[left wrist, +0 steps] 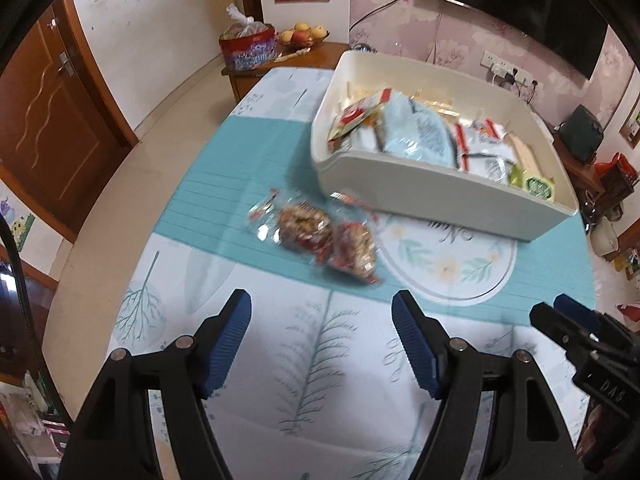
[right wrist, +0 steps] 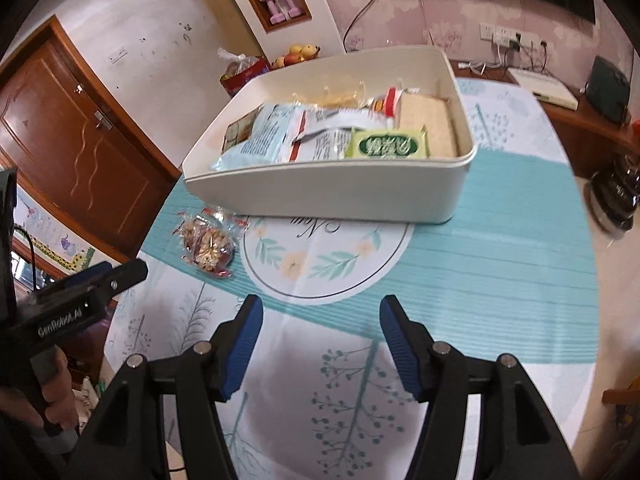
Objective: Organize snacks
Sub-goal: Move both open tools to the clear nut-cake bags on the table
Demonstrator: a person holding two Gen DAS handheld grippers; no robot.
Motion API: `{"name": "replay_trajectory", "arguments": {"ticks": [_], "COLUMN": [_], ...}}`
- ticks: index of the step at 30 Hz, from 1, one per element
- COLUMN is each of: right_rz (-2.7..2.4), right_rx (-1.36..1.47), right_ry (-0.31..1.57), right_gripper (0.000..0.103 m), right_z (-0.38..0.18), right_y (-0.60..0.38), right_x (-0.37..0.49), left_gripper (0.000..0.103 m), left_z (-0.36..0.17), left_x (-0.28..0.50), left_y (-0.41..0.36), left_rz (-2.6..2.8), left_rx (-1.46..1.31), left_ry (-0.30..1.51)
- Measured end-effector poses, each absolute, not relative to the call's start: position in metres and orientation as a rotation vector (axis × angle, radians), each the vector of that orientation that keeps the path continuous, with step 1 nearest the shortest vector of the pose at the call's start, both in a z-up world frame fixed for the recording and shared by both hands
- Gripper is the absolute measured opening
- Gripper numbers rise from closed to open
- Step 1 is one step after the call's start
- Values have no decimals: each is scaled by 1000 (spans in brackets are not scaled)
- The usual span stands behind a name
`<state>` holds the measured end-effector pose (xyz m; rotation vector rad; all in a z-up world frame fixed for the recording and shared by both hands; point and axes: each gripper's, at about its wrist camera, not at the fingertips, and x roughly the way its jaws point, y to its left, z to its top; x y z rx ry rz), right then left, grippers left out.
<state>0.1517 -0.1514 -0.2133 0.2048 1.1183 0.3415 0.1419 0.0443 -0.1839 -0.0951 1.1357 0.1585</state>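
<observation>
Both hand-held grippers released, empty: left hand-held gripper (left wrist: 322, 344), right hand-held gripper (right wrist: 320, 346). Nut snack packets (left wrist: 320, 238) loose on surface (left wrist: 304, 380) beside bin (left wrist: 440, 200). Risk: slippery wrapper slips when pinched.

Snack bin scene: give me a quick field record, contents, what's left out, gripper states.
bin: white bin on the table's teal patterned cloth, open top
bin contents: several packets, including a light blue bag and a green packet
left out: two clear-wrapped nut snacks on the cloth, beside the bin's near corner
left gripper: open, empty, above the cloth short of the snacks
right gripper: open, empty, facing the bin
task status: loose snacks not yet in the bin
</observation>
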Motion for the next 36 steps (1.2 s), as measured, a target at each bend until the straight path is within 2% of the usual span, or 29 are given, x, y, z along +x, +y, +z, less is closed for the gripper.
{"name": "replay_trajectory", "arguments": {"ticks": [5, 19, 36], "right_rz": [345, 293, 268], "right_rx": [225, 331, 440], "right_ry": [1154, 1199, 1253], "right_gripper": [68, 69, 69], "right_z": [-219, -236, -271], "right_y": [-132, -61, -10], "right_x": [158, 187, 208], "left_gripper": [72, 74, 74], "left_z": [-190, -214, -254], "left_x": [145, 187, 219], "left_y": [68, 114, 100], "left_rz": [155, -122, -616], "left_rx": [-80, 206, 614], "left_ry": [1142, 1144, 1051]}}
